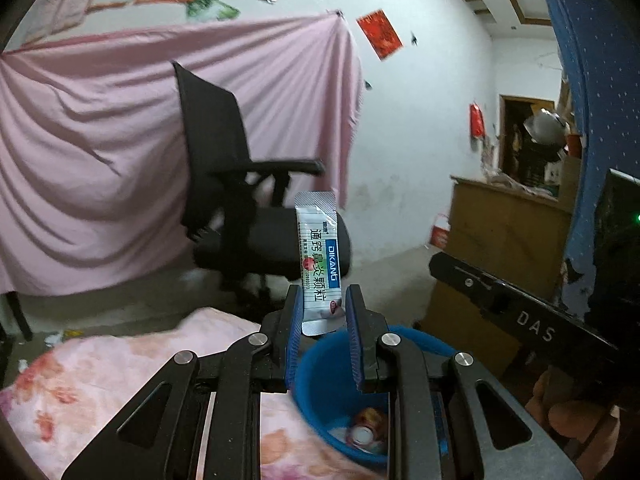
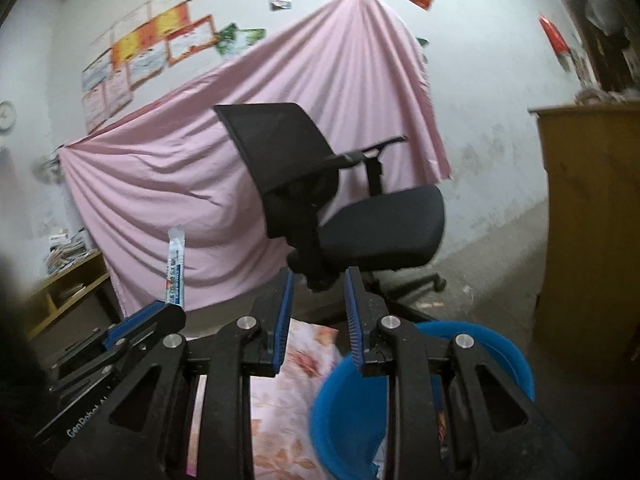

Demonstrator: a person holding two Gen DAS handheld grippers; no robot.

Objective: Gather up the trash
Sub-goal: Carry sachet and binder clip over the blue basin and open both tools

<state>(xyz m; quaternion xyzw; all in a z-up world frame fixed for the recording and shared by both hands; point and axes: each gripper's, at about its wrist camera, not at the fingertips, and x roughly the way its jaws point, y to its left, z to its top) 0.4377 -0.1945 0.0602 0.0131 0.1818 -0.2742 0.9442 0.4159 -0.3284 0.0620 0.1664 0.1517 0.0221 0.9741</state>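
Left gripper [image 1: 320, 304] clamps a white medicine sachet [image 1: 320, 264] by its lower end; sachet stands upright at frame center, above the far rim of the blue bin [image 1: 424, 340] at lower center-right. Right gripper [image 2: 318, 304] holds nothing, jaws apart, only chair and floor showing between them.

Largest first: pink sheet [image 1: 120, 152] hung on the wall fills the left half. Black office chair [image 1: 240, 184] in front of it, mid-frame. Wooden cabinet [image 1: 504, 232] at right. Floral bedding [image 1: 100, 384] lower left, bin just beside it. Bin interior at bottom center shows a crushed can [image 1: 366, 430] and some pale scraps. In the right wrist view the sachet [image 2: 175, 268] shows edge-on at lower left, sticking up from the left gripper [image 2: 160, 312], and the bin [image 2: 500, 352] sits lower right.

Progress: some trash already binned; sachet picked up, not yet dropped. Left to do, I judge: bring it over the bin mouth and release. Small litter [image 1: 56, 338] on the floor at far left may still need collecting.
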